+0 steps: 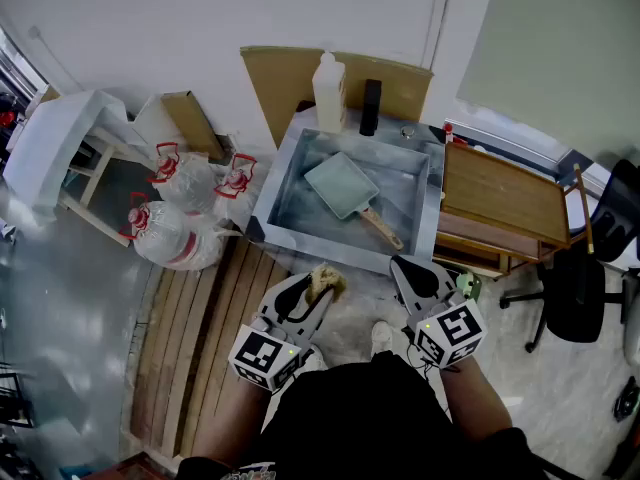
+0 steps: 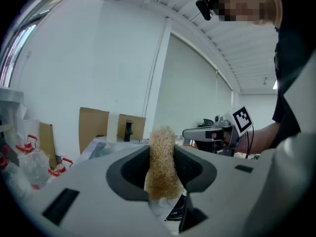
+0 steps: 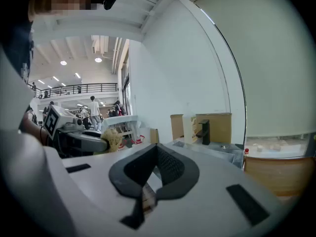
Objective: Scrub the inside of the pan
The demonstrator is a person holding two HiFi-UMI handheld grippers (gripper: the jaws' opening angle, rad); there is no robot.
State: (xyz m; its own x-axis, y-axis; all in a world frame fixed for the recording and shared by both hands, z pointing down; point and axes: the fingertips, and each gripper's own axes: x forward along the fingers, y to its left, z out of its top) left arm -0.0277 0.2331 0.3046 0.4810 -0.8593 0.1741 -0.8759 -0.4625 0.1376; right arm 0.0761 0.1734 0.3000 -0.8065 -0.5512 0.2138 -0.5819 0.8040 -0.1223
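While my left gripper (image 2: 162, 151) clamps a tan, fibrous scrubbing pad (image 2: 161, 174), perhaps loofah, my right gripper (image 3: 157, 151) has its fingers pressed together on nothing. Both hover just short of the grey metal sink (image 1: 283, 183), where the pale green square pan with a wooden handle (image 1: 342, 186) lies.

Pale green square pan (image 1: 342, 185), wooden handle, lies in grey sink (image 1: 268, 208); tan fibrous scrub pad (image 1: 325, 281) pinched in left claw (image 1: 317, 289).

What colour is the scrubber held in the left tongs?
Tan, golden brown; the scrubber shows best in the left gripper view.
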